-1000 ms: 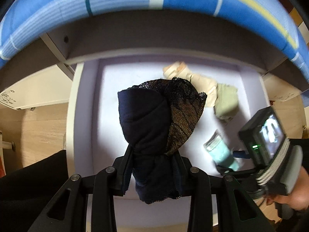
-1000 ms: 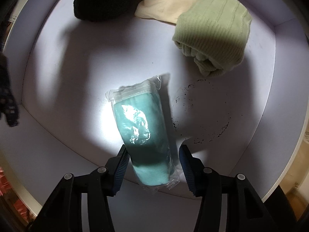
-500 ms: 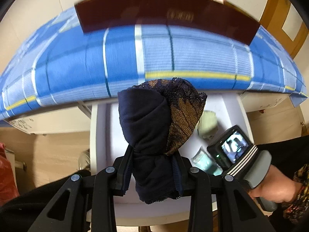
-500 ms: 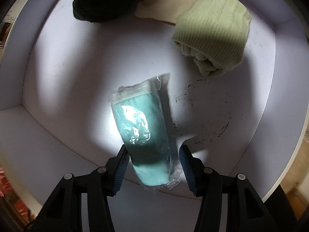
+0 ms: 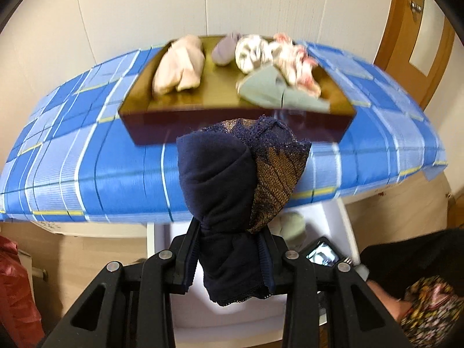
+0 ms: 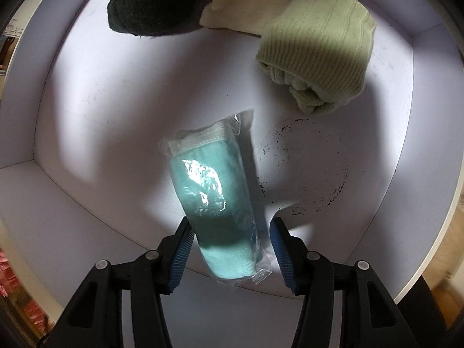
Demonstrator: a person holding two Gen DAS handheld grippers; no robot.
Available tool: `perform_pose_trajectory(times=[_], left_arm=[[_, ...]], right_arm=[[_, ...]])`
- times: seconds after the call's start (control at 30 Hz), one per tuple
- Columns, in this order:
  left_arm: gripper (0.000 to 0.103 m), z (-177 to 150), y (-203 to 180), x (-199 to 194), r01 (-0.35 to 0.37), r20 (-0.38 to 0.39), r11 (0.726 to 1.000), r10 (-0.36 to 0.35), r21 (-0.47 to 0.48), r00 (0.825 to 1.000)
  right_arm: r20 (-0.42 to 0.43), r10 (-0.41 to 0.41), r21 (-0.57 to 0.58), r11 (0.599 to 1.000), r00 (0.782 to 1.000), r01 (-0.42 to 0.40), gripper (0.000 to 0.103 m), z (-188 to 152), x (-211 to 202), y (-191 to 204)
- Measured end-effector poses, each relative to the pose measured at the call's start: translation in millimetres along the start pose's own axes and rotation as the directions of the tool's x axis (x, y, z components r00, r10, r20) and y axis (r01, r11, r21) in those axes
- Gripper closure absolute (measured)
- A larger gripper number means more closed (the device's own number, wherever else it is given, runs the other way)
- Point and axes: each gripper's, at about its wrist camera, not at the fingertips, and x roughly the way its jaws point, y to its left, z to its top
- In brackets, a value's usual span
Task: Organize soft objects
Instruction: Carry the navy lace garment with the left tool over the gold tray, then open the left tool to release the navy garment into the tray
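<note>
My left gripper (image 5: 232, 256) pinches the navy lace bundle (image 5: 237, 191) sticking up between its fingers, while my right gripper (image 6: 229, 249) straddles the bagged teal cloth (image 6: 213, 203), jaws parted, right pad clear.

Wall (image 5: 145, 8): pale, panelled with thin vertical seams
Door (image 5: 417, 29): wooden, at right
Floor (image 5: 87, 249): light wood
Bed (image 5: 87, 159): blue checked cover
</note>
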Motion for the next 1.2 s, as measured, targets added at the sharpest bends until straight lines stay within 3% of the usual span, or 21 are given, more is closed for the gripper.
perform_pose_trajectory(times=[0.3, 0.53, 0.77, 0.93, 1.2], left_arm=[[0.068, 65, 17, -17, 0.018, 0.058, 0.999, -0.016, -0.036, 0.998], [0.068, 112, 21, -1, 0.042, 0.042, 0.997, -0.040, -0.060, 0.998], [0.068, 161, 22, 37, 0.081, -0.010, 0.990, -0.083, -0.112, 0.997], [0.068, 189, 19, 75, 0.060, -0.057, 0.991, -0.067, -0.118, 0.996], [0.062, 211, 22, 117, 0.044, -0.083, 0.989, -0.056, -0.139, 0.995]], right_arm=[[-0.001, 0.018, 0.018, 1.000, 1.000, -0.018, 0.046, 2, -2, -5], [-0.002, 0.025, 0.026, 0.999, 1.000, -0.025, 0.044, 4, -4, -6], [-0.001, 0.055, 0.054, 0.997, 0.998, -0.055, 0.044, 6, -8, -13], [-0.002, 0.071, 0.063, 0.996, 0.997, -0.071, 0.044, 7, -11, -19], [-0.006, 0.089, 0.080, 0.993, 0.996, -0.089, 0.044, 9, -14, -27]])
